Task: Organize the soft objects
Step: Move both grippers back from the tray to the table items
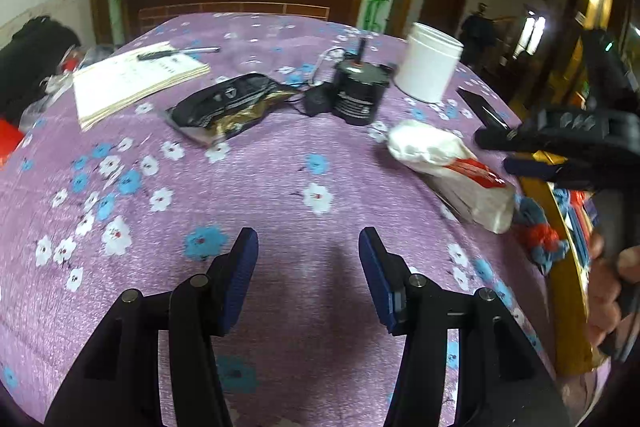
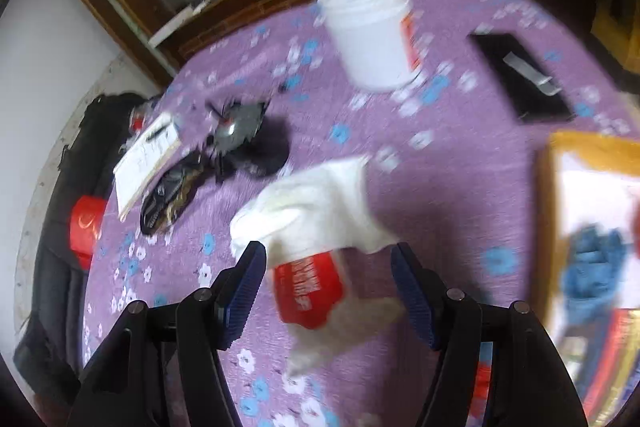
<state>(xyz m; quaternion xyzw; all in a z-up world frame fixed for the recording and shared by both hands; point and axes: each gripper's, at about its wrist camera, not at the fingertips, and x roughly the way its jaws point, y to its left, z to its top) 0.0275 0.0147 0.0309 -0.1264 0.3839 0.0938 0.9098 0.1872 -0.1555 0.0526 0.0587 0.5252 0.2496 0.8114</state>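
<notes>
- Tissue pack, white with a red label, lies on the purple flowered tablecloth near the table's right edge in your left wrist view, slanting toward that edge.
- Your left gripper hovers over bare cloth near the front edge, its blue-padded fingers spread apart and holding nothing.
- Your right gripper reaches in from the right edge just beside the pack; from this side you cannot tell how far its jaws stand apart. Your hand grips its handle.
- Just beyond the right edge, a blue and red knitted thing lies in a yellow-rimmed box.
- Toward the far edge stand a white tub and a black cylinder with a cable; a dark foil pouch and a paper pad lie left of them.
- In your right wrist view, blurred by motion, the tissue pack sits between the open fingers of your right gripper, red label nearest the camera; you cannot tell whether the pads touch it.
- The white tub stands near the far edge, a black flat object lies toward the right edge, and the yellow-rimmed box with the blue knit sits at the right.
</notes>
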